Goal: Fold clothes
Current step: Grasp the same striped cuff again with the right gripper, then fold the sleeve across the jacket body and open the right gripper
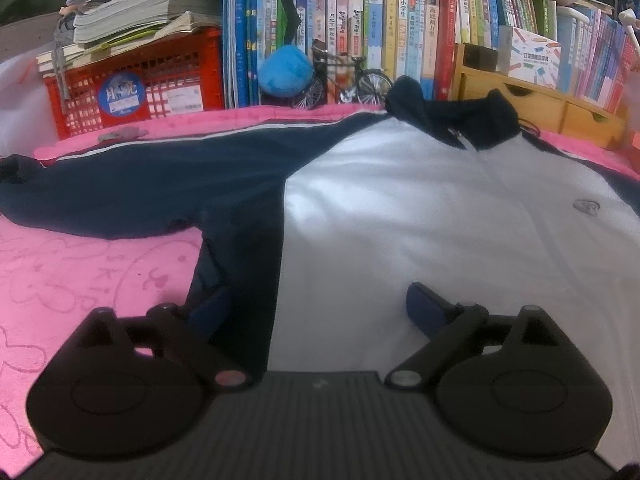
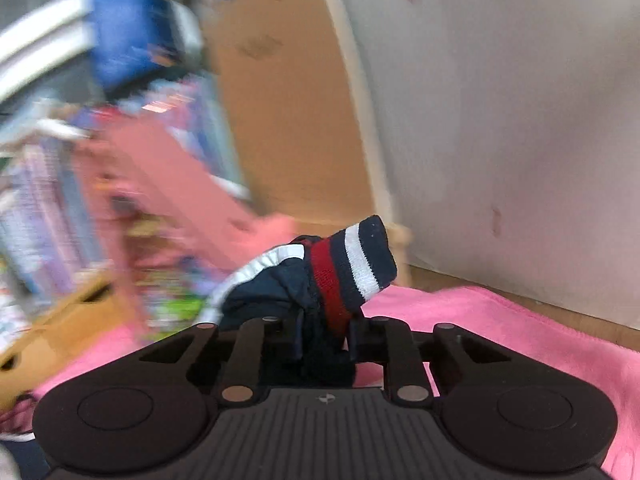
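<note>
Jacket of white and navy fabric (image 1: pixel 400 208) lies flat on pink blanket (image 1: pixel 80 272); left claw (image 1: pixel 316 304) gapes wide above its hem at six o'clock. Right claw (image 2: pixel 324 340) pinches the jacket's striped ribbed cuff (image 2: pixel 352 268).

A: The jacket (image 1: pixel 400 200) lies flat and face up on the pink blanket (image 1: pixel 80 280), white front, navy collar, one navy sleeve (image 1: pixel 120 192) stretched sideways.

B: And its striped cuff (image 2: pixel 352 268) is raised, bunched, red-white-navy.

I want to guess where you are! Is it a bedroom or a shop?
Probably a room at home, maybe a child's: a packed shelf of books, a toy bicycle, and a jacket spread on a pink blanket.
</note>
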`<state>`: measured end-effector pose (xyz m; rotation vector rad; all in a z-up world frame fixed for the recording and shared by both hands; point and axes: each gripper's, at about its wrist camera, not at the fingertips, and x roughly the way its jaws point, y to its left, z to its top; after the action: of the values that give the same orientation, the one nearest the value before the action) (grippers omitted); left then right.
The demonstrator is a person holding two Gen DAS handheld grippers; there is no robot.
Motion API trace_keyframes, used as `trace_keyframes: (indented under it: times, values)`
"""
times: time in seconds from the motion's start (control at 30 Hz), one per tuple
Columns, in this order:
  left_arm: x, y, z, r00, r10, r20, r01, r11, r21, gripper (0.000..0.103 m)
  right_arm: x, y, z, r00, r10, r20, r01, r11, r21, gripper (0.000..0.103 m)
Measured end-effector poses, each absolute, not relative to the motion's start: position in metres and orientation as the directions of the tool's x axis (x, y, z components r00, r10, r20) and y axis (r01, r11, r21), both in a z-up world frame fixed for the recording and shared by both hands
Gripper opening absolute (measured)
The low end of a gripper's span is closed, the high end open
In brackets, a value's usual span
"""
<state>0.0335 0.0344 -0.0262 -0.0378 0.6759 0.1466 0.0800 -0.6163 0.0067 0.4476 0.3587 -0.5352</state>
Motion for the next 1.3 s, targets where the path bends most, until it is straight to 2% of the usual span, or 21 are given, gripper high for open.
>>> trace_keyframes:
  times: [0.13, 0.23, 0.33, 0.47, 0.57, 0.63, 0.73, 0.87, 0.9, 0.93, 1.0, 1.1, 1.17, 1.23, 1.3]
  values:
    - [0.033, 0.035, -0.026, 0.771, 0.116, -0.626, -0.144, 0.990, 0.007, 0.098, 0.084, -0.507, 0.048, 0.901, -0.252, -0.354, 0.345, 0.910, 0.232, 0.020]
    - [0.033, 0.035, -0.026, 0.771, 0.111, -0.627, -0.141, 0.990, 0.002, 0.099, 0.104, -0.412, 0.065, 0.940, -0.040, -0.339, 0.114, 0.973, 0.200, 0.020]
    - [0.034, 0.035, -0.027, 0.771, 0.107, -0.628, -0.138, 0.990, 0.000, 0.100, 0.132, -0.313, 0.063, 0.911, 0.182, -0.370, -0.121, 0.976, 0.182, 0.020]
    - [0.033, 0.035, -0.028, 0.771, 0.104, -0.628, -0.136, 0.991, -0.002, 0.100, 0.158, -0.187, 0.025, 0.785, 0.352, -0.510, -0.353, 0.930, 0.098, 0.025]
    - [0.033, 0.035, -0.028, 0.771, 0.100, -0.629, -0.132, 0.991, -0.005, 0.101, 0.157, -0.133, -0.004, 0.701, 0.371, -0.609, -0.429, 0.902, 0.056, 0.046]
    - [0.033, 0.035, -0.027, 0.771, 0.098, -0.630, -0.129, 0.992, -0.005, 0.101, 0.149, -0.117, -0.013, 0.703, 0.347, -0.620, -0.443, 0.897, 0.000, 0.072]
    - [0.034, 0.035, -0.027, 0.771, 0.087, -0.630, -0.123, 0.992, -0.013, 0.102, 0.133, -0.111, -0.012, 0.719, 0.339, -0.607, -0.469, 0.881, -0.064, 0.085]
    - [0.030, 0.041, -0.025, 0.784, 0.058, -0.618, -0.119, 0.991, -0.058, 0.102, 0.126, -0.107, -0.012, 0.706, 0.364, -0.608, -0.481, 0.876, -0.034, 0.085]
    - [0.028, 0.045, -0.025, 0.793, 0.039, -0.608, -0.118, 0.989, -0.091, 0.102, 0.128, -0.105, -0.013, 0.695, 0.374, -0.614, -0.486, 0.874, -0.017, 0.082]
    - [0.025, 0.053, -0.024, 0.802, 0.019, -0.597, -0.121, 0.984, -0.132, 0.102, 0.130, -0.102, -0.014, 0.682, 0.387, -0.620, -0.493, 0.870, 0.001, 0.067]
    - [0.019, 0.068, -0.021, 0.820, -0.018, -0.572, -0.127, 0.969, -0.214, 0.101, 0.132, -0.087, -0.019, 0.655, 0.419, -0.628, -0.514, 0.857, 0.035, 0.046]
    - [0.011, 0.091, -0.015, 0.840, -0.045, -0.541, -0.148, 0.940, -0.308, 0.100, 0.137, -0.067, -0.018, 0.619, 0.495, -0.609, -0.562, 0.822, 0.097, 0.046]
    - [0.012, 0.102, -0.001, 0.852, 0.001, -0.523, -0.175, 0.943, -0.284, 0.100, 0.137, -0.063, -0.011, 0.574, 0.570, -0.588, -0.614, 0.775, 0.153, 0.053]
    - [0.015, 0.110, 0.014, 0.869, 0.031, -0.494, -0.181, 0.949, -0.258, 0.100, 0.131, -0.073, -0.001, 0.580, 0.593, -0.559, -0.621, 0.766, 0.168, 0.083]
    - [0.028, 0.105, 0.028, 0.883, 0.025, -0.469, -0.143, 0.965, -0.219, 0.100, 0.120, -0.090, 0.009, 0.624, 0.573, -0.532, -0.607, 0.784, 0.133, 0.088]
